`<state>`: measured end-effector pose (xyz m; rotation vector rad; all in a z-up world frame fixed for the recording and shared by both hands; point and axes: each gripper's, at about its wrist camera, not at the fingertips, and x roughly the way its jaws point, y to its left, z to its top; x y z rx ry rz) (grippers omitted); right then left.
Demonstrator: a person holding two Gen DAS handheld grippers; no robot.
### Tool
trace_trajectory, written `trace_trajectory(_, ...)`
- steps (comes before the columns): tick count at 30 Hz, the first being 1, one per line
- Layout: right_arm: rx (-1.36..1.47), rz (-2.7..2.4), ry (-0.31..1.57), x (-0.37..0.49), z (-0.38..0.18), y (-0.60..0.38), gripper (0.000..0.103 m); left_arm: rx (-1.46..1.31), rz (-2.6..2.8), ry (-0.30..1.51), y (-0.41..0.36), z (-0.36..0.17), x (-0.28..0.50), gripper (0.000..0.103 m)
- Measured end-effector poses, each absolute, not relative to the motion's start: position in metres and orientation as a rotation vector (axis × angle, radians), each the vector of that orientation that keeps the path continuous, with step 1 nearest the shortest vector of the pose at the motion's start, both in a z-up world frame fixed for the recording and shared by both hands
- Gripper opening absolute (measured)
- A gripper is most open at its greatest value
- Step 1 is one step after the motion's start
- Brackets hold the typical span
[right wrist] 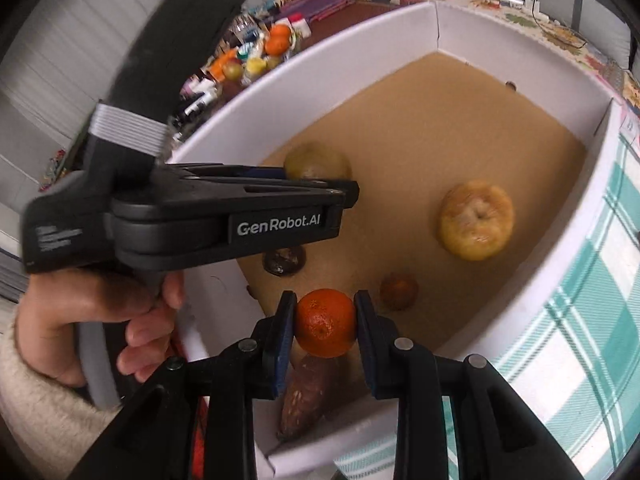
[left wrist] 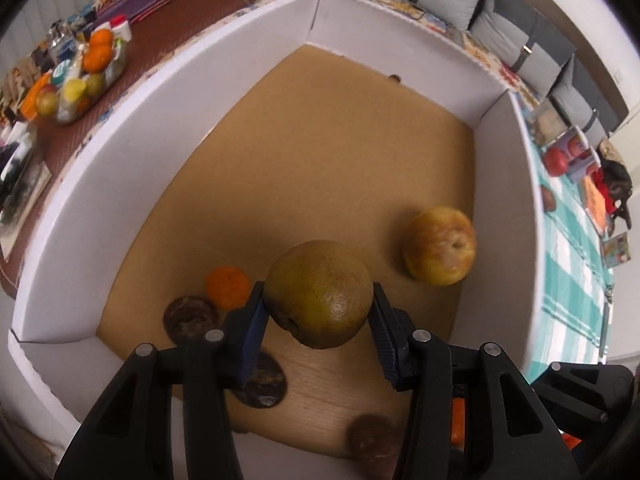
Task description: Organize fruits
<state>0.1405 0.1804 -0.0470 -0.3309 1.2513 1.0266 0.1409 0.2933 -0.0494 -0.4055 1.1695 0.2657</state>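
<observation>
Over a white-walled box (left wrist: 100,184) already holding an apple (left wrist: 439,245) and several dark fruits, left jaws grip a pear (left wrist: 319,295), right jaws an orange (right wrist: 325,323), neither yet dropped in.

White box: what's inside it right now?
On the white box floor: a yellow apple, a mandarin and dark round fruits. The floor under the held pear is hidden.

Home living room; cushioned sofa (left wrist: 516,28), floral tablecloth (left wrist: 404,0)
</observation>
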Motion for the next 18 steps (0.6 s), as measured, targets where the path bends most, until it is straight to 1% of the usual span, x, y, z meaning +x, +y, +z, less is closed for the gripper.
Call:
trace_trajectory(1, -0.333, 1.024, 1.245, 0.14, -0.05, 0.182, 0.035, -0.401, 0.275, 1.151, 0.295, -0.046, 0.139, 0.064)
trace_trajectory(2, -0.328, 1.019, 1.237, 0.141, -0.051, 0.182, 0.042, -0.395, 0.289, 1.121, 0.296, -0.04, 0.136, 0.069)
trace_trajectory(3, -0.315, 1.008, 1.218, 0.143, -0.048, 0.179, 0.06, -0.389, 0.305, 1.077, 0.298, -0.03, 0.131, 0.076)
trace_trajectory(4, -0.3, 0.999, 1.197, 0.147, -0.044, 0.177, 0.074, -0.382, 0.318, 1.036, 0.298, -0.021, 0.126, 0.08)
trace_trajectory(5, -0.276, 0.992, 1.158, 0.148, -0.035, 0.17, 0.077, -0.372, 0.329, 0.997, 0.298, -0.01, 0.122, 0.081)
trace_trajectory(7, -0.242, 0.973, 1.071, 0.152, -0.01, 0.149, 0.078, -0.348, 0.331, 0.919, 0.291, 0.017, 0.117, 0.084)
trace_trajectory(8, -0.228, 0.965, 1.027, 0.155, 0.001, 0.136, 0.08, -0.33, 0.318, 0.881, 0.281, 0.031, 0.115, 0.085)
trace_trajectory(9, -0.214, 0.951, 0.974, 0.157, 0.013, 0.121, 0.089, -0.315, 0.302, 0.853, 0.271, 0.042, 0.116, 0.087)
trace_trajectory(10, -0.206, 0.928, 0.919, 0.157, 0.023, 0.103, 0.101, -0.298, 0.274, 0.823, 0.256, 0.053, 0.114, 0.088)
trace_trajectory(12, -0.195, 0.846, 0.827, 0.156, 0.036, 0.062, 0.103, -0.282, 0.201, 0.786, 0.229, 0.067, 0.113, 0.089)
trace_trajectory(14, -0.184, 0.744, 0.785, 0.161, 0.032, 0.017, 0.103, -0.277, 0.113, 0.767, 0.193, 0.073, 0.113, 0.09)
trace_trajectory(17, -0.146, 0.55, 0.794, 0.176, 0.003, -0.058, 0.103, -0.266, -0.03, 0.776, 0.128, 0.063, 0.113, 0.091)
trace_trajectory(18, -0.141, 0.471, 0.826, 0.18, -0.016, -0.086, 0.103, -0.258, -0.081, 0.796, 0.103, 0.052, 0.116, 0.094)
